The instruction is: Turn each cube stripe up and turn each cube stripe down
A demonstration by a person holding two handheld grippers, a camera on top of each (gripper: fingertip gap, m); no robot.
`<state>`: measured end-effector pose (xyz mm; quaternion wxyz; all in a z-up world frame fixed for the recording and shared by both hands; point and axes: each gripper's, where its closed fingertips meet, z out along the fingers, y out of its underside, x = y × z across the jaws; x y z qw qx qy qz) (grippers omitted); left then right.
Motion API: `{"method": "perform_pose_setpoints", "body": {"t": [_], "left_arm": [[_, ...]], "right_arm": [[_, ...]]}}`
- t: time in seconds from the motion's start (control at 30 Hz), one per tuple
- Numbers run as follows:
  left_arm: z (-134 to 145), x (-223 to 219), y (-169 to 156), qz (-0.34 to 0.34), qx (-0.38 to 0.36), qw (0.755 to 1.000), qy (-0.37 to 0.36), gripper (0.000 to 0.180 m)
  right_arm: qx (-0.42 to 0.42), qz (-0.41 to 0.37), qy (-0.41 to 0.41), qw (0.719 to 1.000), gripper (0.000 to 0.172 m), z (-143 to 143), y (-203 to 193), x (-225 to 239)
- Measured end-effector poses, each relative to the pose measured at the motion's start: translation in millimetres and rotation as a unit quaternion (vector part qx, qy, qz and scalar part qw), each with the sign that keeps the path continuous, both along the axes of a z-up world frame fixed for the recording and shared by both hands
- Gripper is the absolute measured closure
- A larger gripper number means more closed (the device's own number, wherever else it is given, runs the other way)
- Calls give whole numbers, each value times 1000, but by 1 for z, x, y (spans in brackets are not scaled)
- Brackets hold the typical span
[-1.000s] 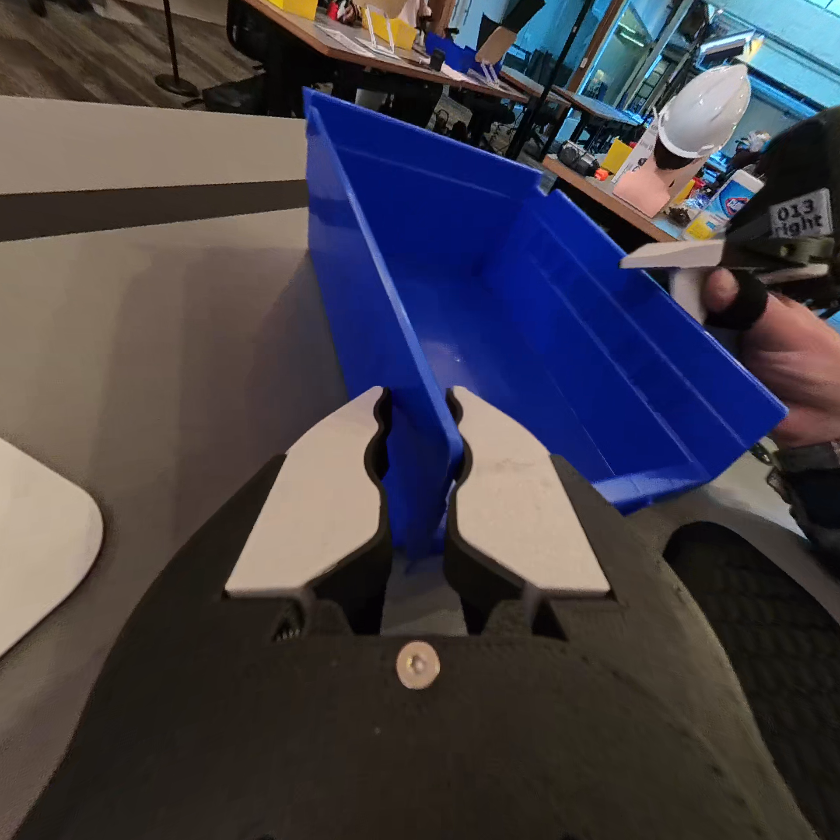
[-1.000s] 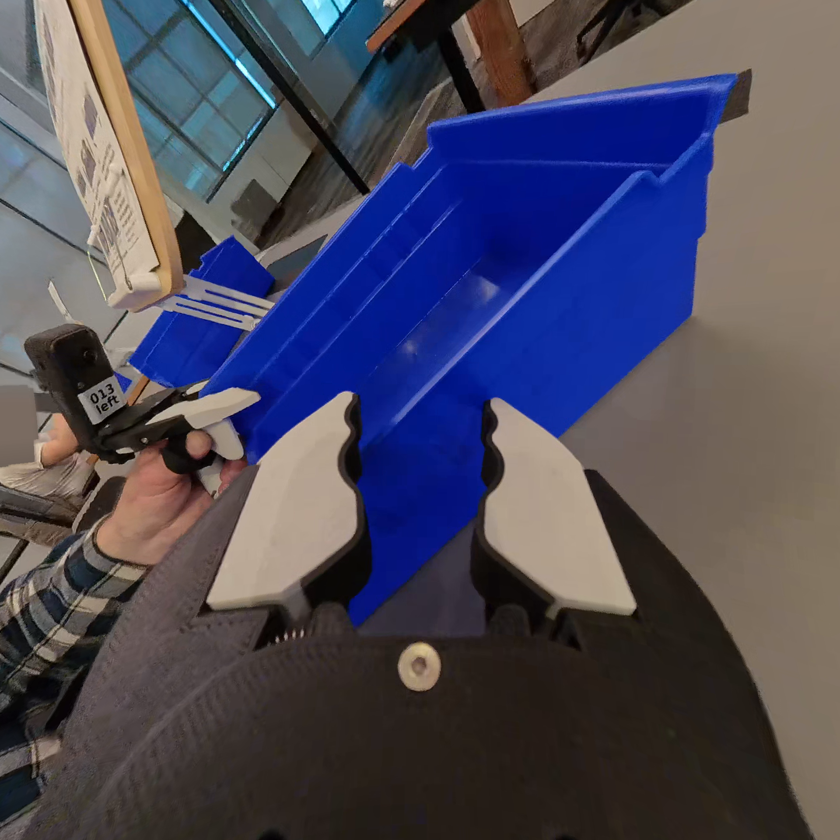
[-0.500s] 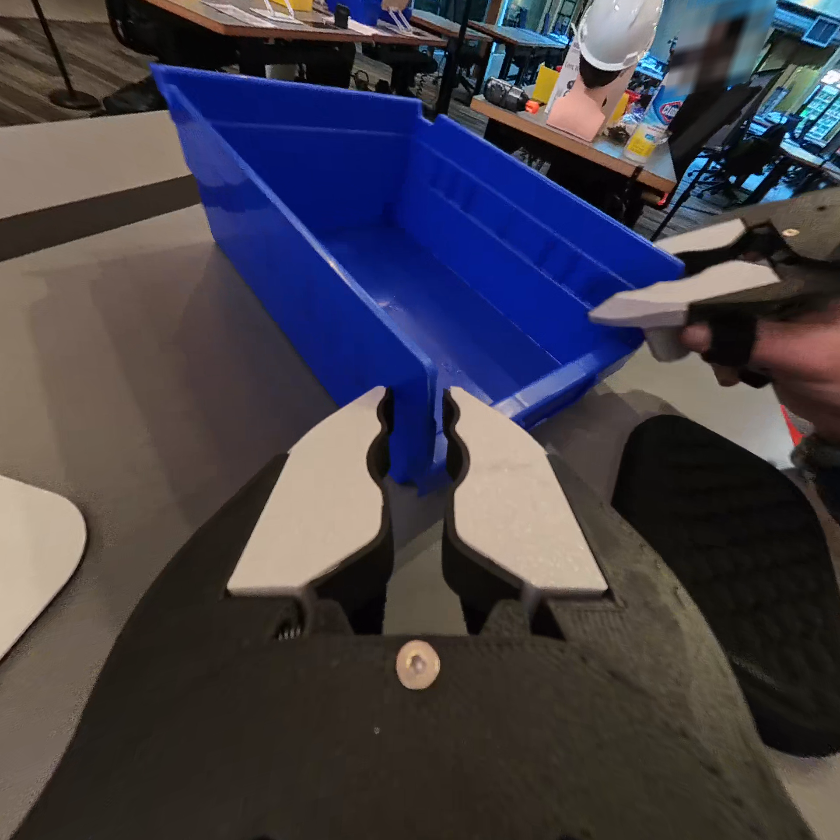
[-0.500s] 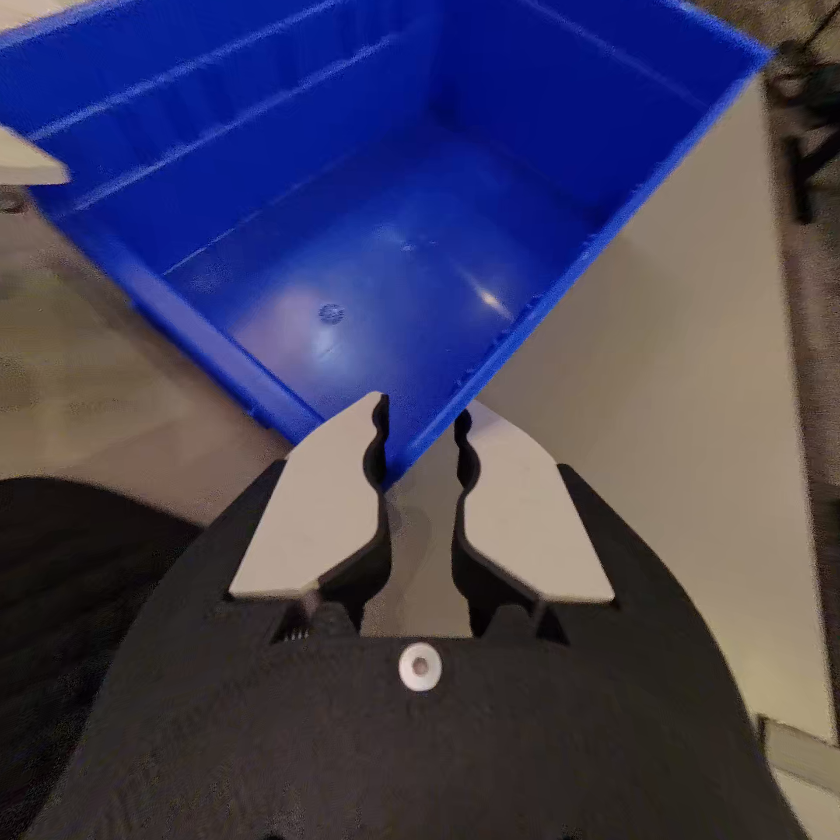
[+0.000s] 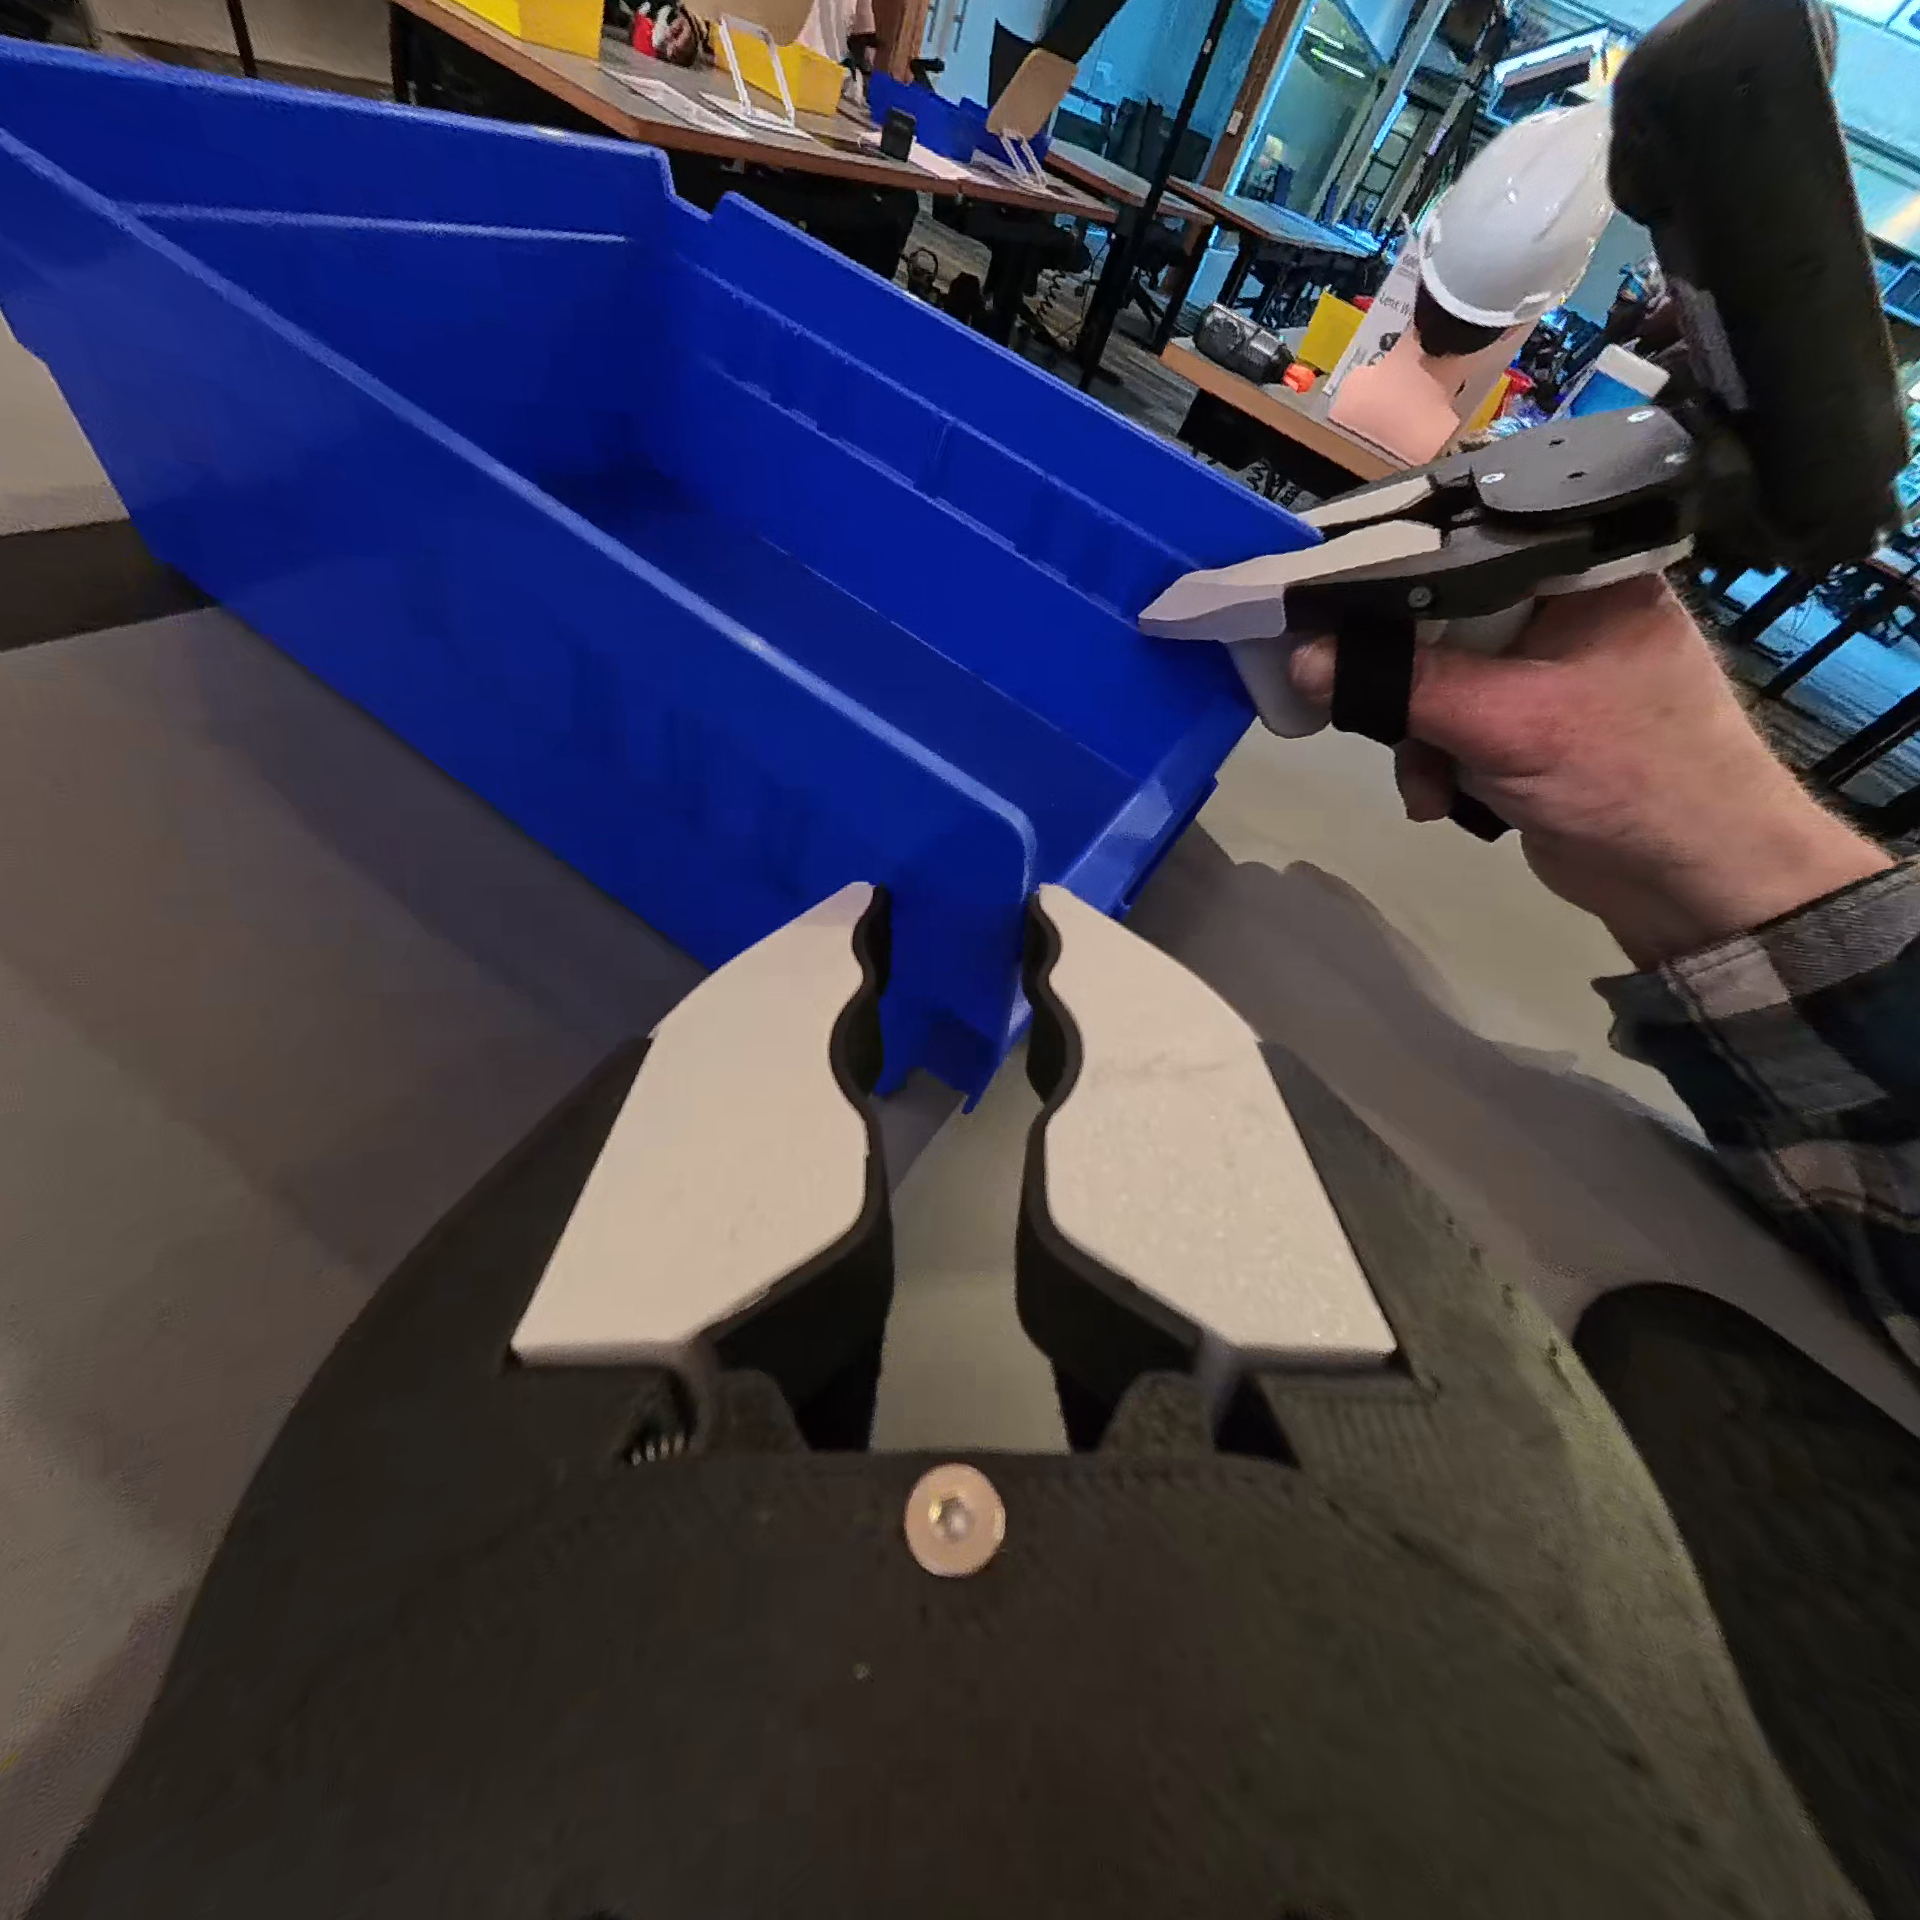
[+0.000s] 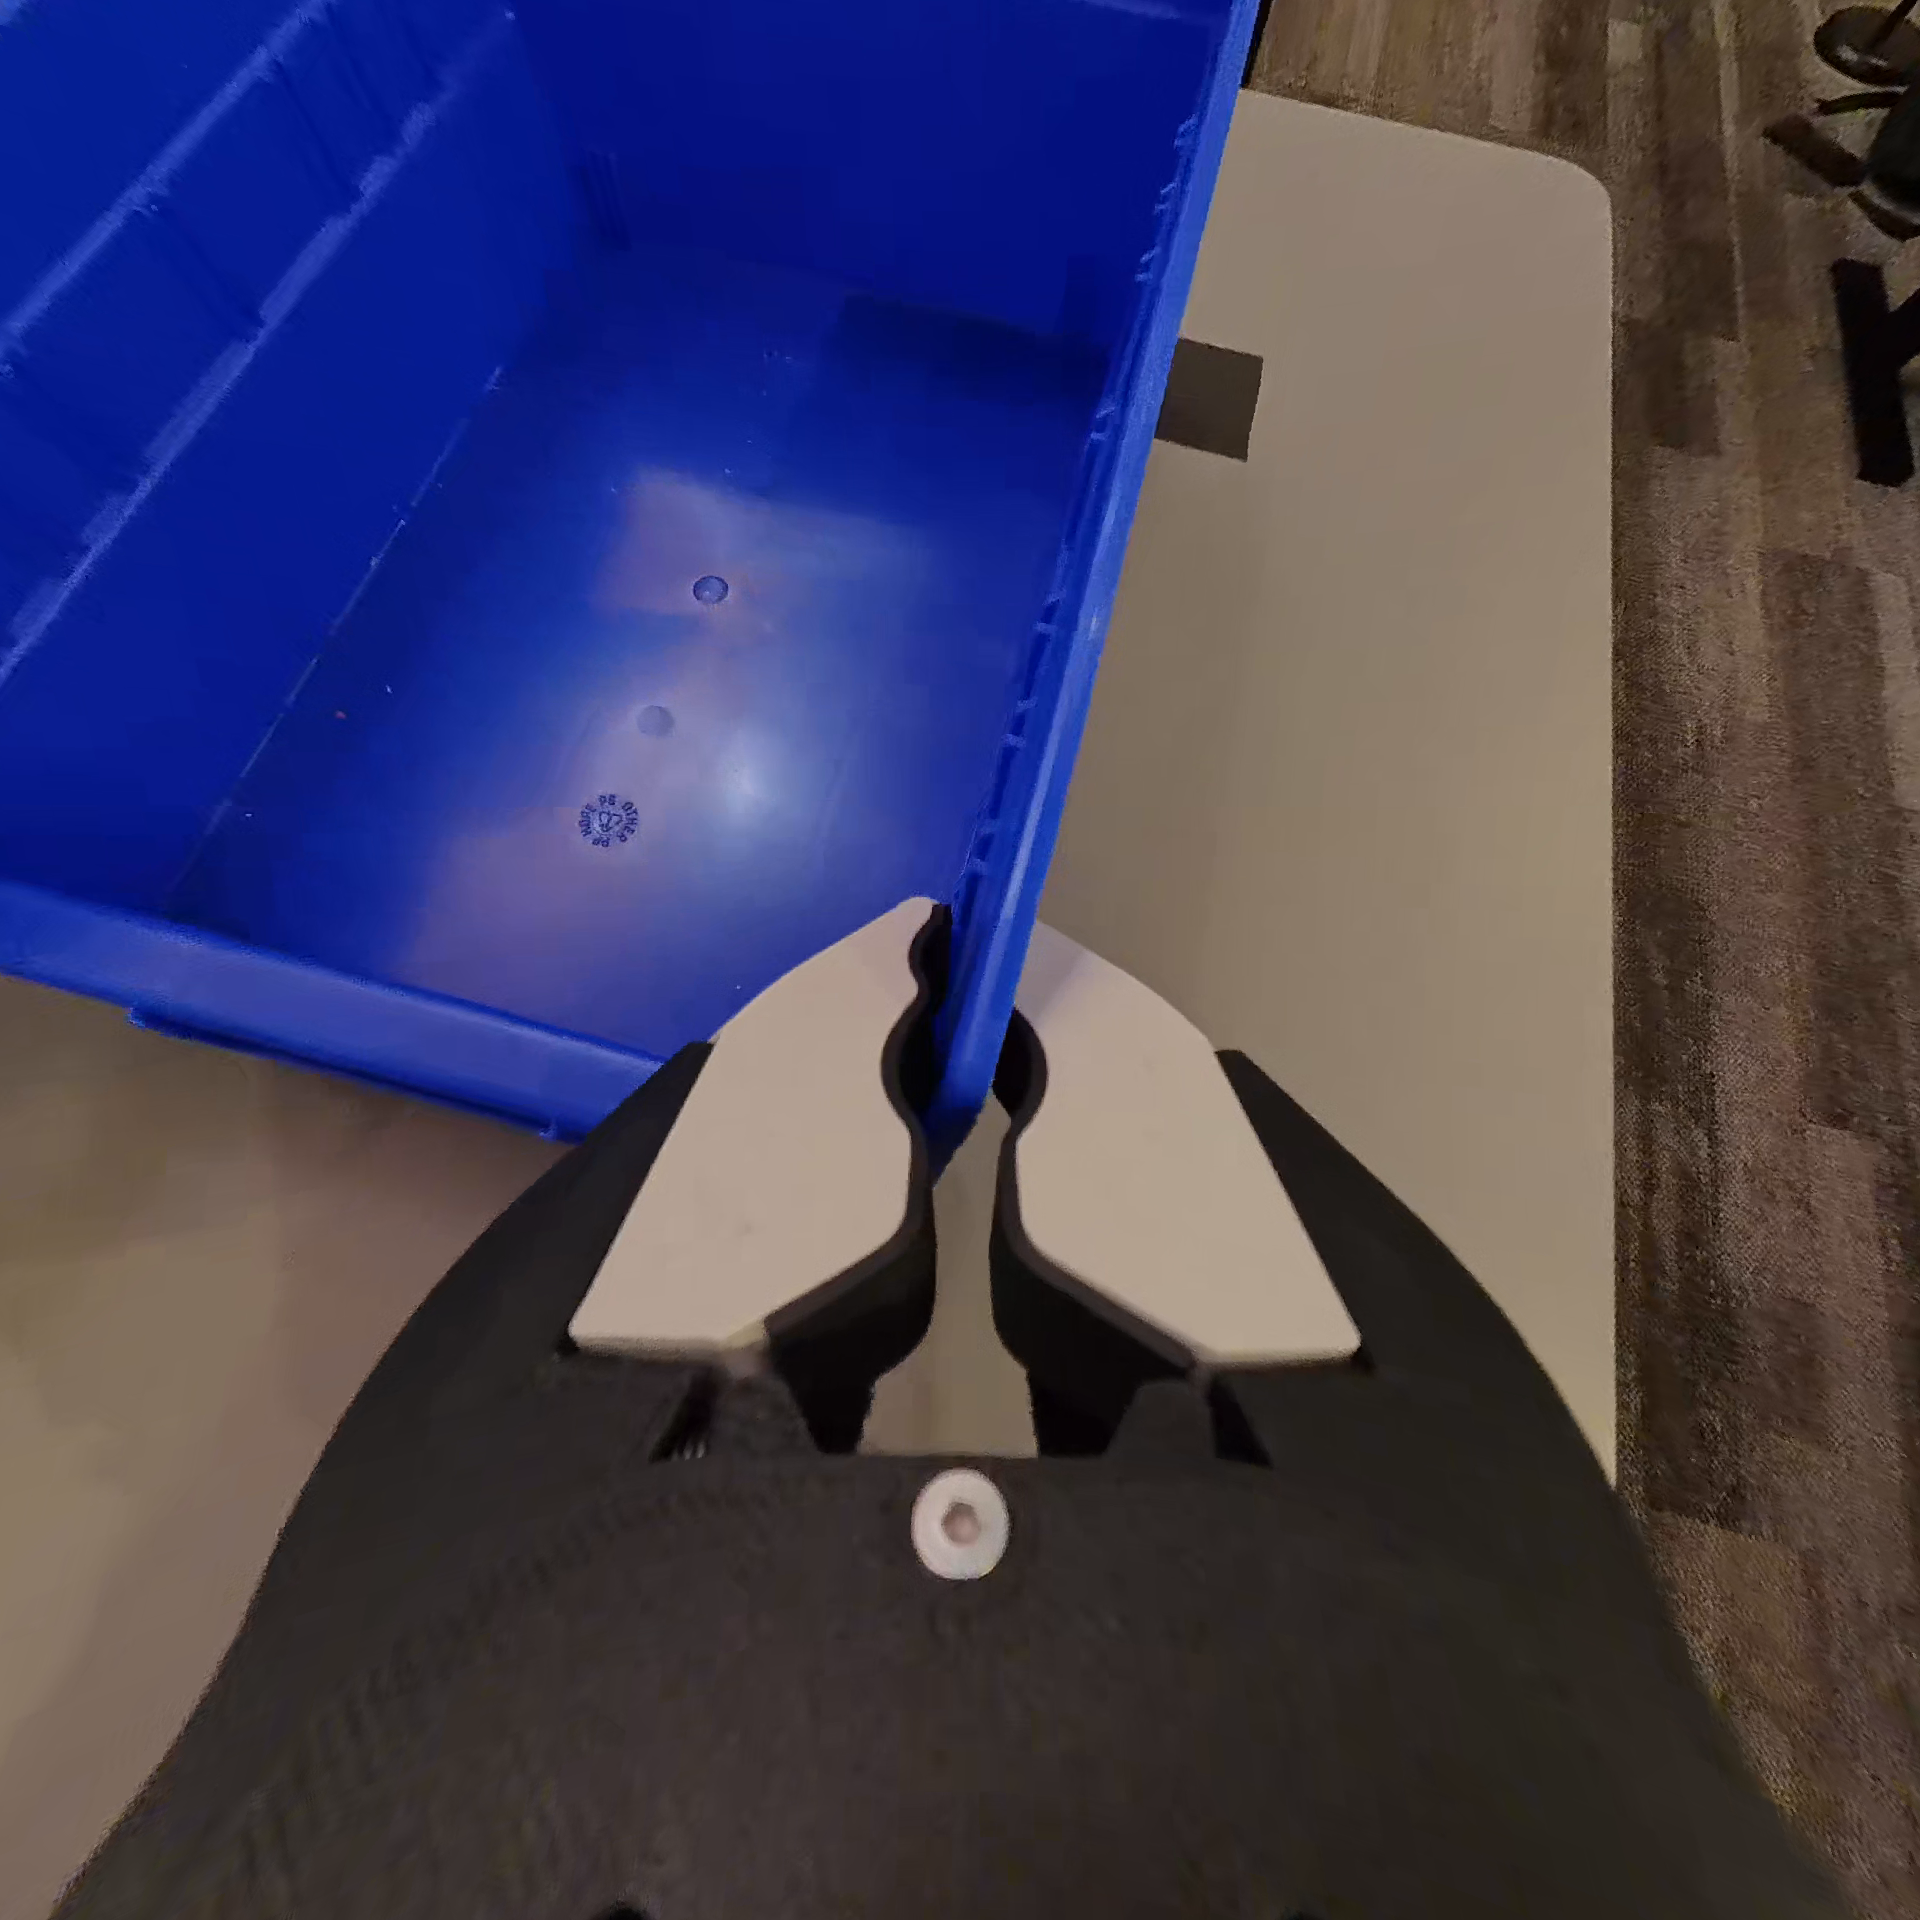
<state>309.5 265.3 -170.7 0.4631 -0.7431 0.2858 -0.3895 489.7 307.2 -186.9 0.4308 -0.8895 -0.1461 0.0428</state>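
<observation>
An empty blue plastic bin [image 5: 623,644] stands on the grey table [image 5: 260,987]. No cube shows in either view. My left gripper [image 5: 956,904] is shut on the bin's near corner wall, one pad on each side. My right gripper [image 6: 971,925] is shut on the thin right side wall of the bin [image 6: 1122,499], near its front corner. The left wrist view also shows the right gripper [image 5: 1236,582], held by a hand [image 5: 1579,748], with its fingers on the bin's far corner. The bin's floor [image 6: 623,675] is bare.
The table's right edge [image 6: 1605,727] borders carpet floor [image 6: 1766,935]. A dark tape strip [image 6: 1210,400] lies on the table beside the bin. Other desks and a white hard hat [image 5: 1496,249] stand far behind.
The bin came down from a tilt to level on the table. My right gripper moved to the bin's front right corner and closed on its side wall. My left gripper kept its hold on the corner.
</observation>
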Motion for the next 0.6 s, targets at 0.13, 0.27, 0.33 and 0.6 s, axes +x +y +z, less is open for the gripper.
{"method": "perform_pose_setpoints", "body": {"t": [0.13, 0.27, 0.33, 0.6], "left_arm": [[0, -1, 7, -8, -2, 1000, -5, 156], [11, -13, -9, -15, 27, 999, -23, 153], [26, -17, -30, -32, 67, 997, -31, 153], [62, -103, -97, -51, 198, 977, 53, 146]], "right_arm": [[7, 1, -6, 1000, 165, 1, 4, 0], [89, -31, -15, 995, 144, 37, -9, 15], [150, -20, -26, 988, 145, 67, -29, 9], [204, 157, -9, 966, 158, 91, -130, -114]]}}
